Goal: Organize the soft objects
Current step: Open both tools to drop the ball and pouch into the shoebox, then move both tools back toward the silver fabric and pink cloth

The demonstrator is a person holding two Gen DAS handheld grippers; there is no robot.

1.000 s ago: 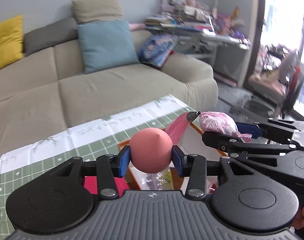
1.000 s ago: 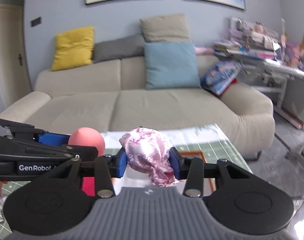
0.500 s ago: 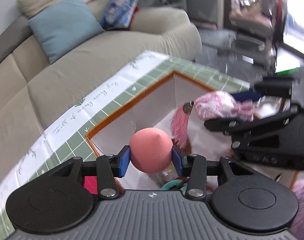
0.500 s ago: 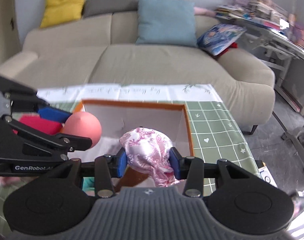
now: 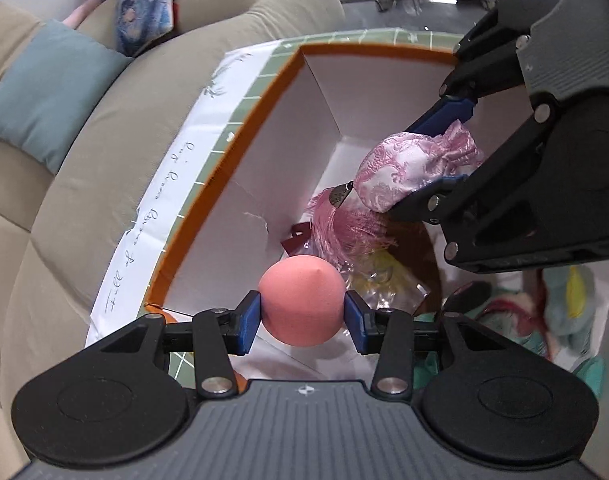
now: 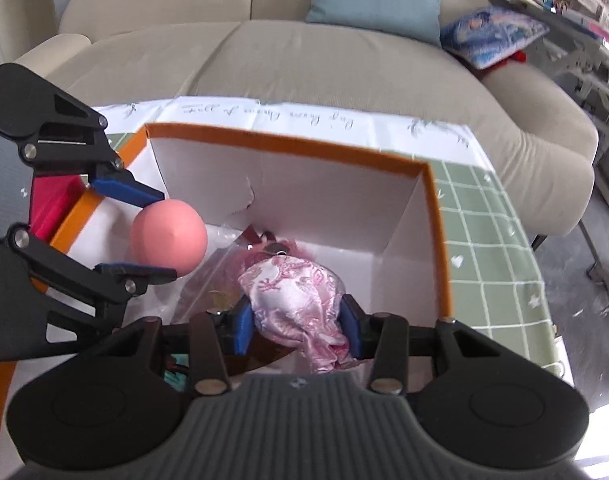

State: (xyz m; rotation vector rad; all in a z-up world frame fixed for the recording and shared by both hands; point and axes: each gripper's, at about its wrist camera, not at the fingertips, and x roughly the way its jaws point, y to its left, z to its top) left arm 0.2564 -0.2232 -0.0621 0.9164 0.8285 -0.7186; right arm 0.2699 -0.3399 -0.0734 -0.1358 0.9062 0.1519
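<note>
My left gripper (image 5: 302, 320) is shut on a salmon-pink sponge ball (image 5: 302, 306), which also shows as the ball (image 6: 168, 242) in the right wrist view. My right gripper (image 6: 296, 324) is shut on a pink patterned silk pouch (image 6: 294, 296) with a pink tassel; the pouch (image 5: 408, 170) and its tassel (image 5: 344, 226) hang in the left wrist view. Both are held inside an open box with an orange rim (image 6: 288, 142) and white walls (image 5: 300, 128). The left gripper (image 6: 138, 236) is to the left of the pouch, the right gripper (image 5: 444, 150) to the right of the ball.
The box's floor holds clear plastic wrapping (image 5: 380, 276), a dark red item (image 5: 294, 240) and teal plush things (image 5: 564, 300). The box stands on a green grid tablecloth (image 6: 492, 220). A red object (image 6: 50, 204) lies left of the box. A beige sofa (image 6: 324, 56) with cushions stands behind.
Both grippers have tipped downward and sunk from above the table into the box, still holding the ball and the pouch. The left one has also rolled.
</note>
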